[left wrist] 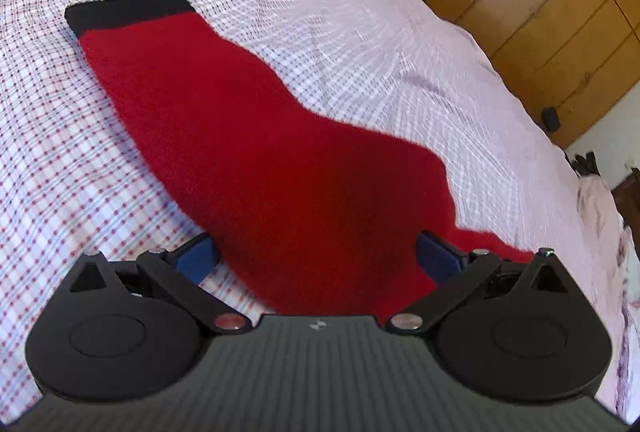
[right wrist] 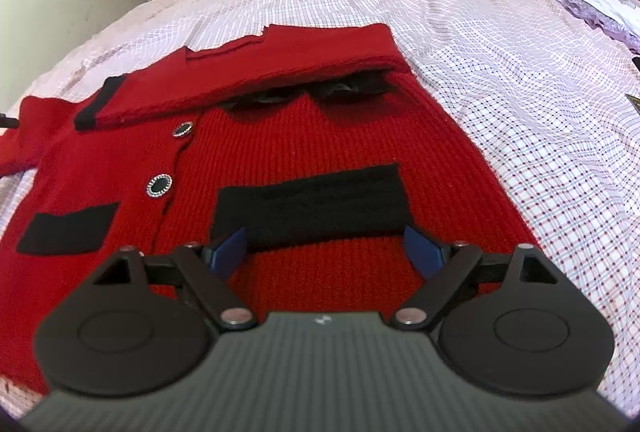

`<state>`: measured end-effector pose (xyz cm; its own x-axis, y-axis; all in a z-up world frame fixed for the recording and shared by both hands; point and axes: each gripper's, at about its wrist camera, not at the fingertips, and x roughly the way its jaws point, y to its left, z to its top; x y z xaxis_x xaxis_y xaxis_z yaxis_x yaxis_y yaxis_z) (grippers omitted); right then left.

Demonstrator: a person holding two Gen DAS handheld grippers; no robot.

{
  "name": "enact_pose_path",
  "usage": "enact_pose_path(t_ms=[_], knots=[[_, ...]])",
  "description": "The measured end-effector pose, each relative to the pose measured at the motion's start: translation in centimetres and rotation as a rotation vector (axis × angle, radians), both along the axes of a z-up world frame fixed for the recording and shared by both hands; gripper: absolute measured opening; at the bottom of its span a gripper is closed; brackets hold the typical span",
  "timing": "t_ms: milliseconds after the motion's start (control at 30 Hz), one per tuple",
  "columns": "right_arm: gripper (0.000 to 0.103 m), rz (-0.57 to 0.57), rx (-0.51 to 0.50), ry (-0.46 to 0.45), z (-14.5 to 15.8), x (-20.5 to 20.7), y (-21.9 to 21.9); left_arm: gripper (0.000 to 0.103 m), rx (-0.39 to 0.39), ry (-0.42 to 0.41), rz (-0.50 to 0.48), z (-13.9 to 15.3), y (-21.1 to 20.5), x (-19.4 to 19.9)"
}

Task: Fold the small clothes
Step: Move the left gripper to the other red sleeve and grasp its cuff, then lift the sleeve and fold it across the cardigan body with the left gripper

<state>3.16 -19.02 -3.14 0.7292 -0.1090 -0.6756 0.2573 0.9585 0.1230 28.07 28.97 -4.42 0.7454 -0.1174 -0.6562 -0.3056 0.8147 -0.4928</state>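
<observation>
a small red knit cardigan (right wrist: 328,152) lies flat on a bed covered with a checked sheet (right wrist: 520,104), front side up, its buttons (right wrist: 161,185) and two black pocket patches (right wrist: 312,208) showing. one sleeve is already laid across the chest near the collar, its black cuff (right wrist: 96,104) reaching toward the button line; that reads as the first fold done, narrowing the garment so the body can later be doubled over.

the right gripper (right wrist: 326,252) hovers over the hem end of the cardigan, close to the nearer black pocket. its jaws stand wide apart, the blue pads on either side of the knit with nothing pinched between them. it looks parked there so the cloth stays put, or so the hem can be taken next.

the left gripper (left wrist: 316,258) points down along the other sleeve (left wrist: 240,136), which stretches straight away from it across the sheet and ends in a black cuff (left wrist: 128,10) at the far end. its jaws are also apart; red fabric sits between and under the pads, but whether they touch it i cannot tell.

the cardigan's long axis runs from the hem near the right gripper to the collar farther off; the loose sleeve lies flat, stretched out from the body, likely the next part to fold in.
</observation>
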Motion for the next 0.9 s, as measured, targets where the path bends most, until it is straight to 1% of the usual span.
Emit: enact_pose_path(t_ms=[33,67,100,167,200,267,433,533,567,667,733,900], knots=[[0.088,-0.001,0.004,-0.002,0.0,0.0,-0.1,0.1,0.021,-0.002,0.008,-0.1,-0.3,0.5],[0.088,-0.002,0.007,-0.005,0.0,0.0,-0.2,0.091,0.057,-0.003,0.006,0.1,-0.5,0.5],[0.088,-0.004,0.01,-0.008,0.0,0.0,-0.2,0.083,0.112,-0.006,-0.003,0.2,-1.1,0.7],[0.088,-0.006,0.013,-0.012,-0.1,0.0,-0.2,0.042,0.236,-0.006,-0.031,0.8,-2.5,1.2],[0.088,-0.007,0.013,-0.013,-0.1,-0.1,-0.2,0.036,0.266,-0.012,-0.041,1.0,-2.9,1.1],[0.088,-0.008,0.013,-0.015,-0.1,-0.1,-0.2,0.028,0.276,-0.053,-0.056,1.7,-3.2,0.6],[0.088,-0.017,0.017,-0.026,-0.1,-0.2,-0.1,0.025,0.246,-0.142,-0.058,3.9,-3.3,-0.7],[0.088,-0.021,0.027,-0.04,-0.1,-0.5,-0.2,0.025,0.274,-0.175,-0.097,5.6,-4.3,-1.7],[0.088,-0.019,0.032,-0.045,-0.1,-0.6,-0.3,0.025,0.284,-0.189,-0.105,6.3,-4.8,-1.8],[0.087,-0.013,0.05,-0.06,0.0,-0.9,-0.6,0.025,0.259,-0.24,-0.13,8.3,-6.1,-2.5],[0.086,-0.017,0.064,-0.069,0.1,-1.1,-0.9,0.025,0.257,-0.266,-0.154,9.5,-7.5,-2.8],[0.086,-0.012,0.103,-0.098,0.9,-1.6,-1.6,0.025,0.229,-0.297,-0.224,11.7,-11.2,-3.1]])
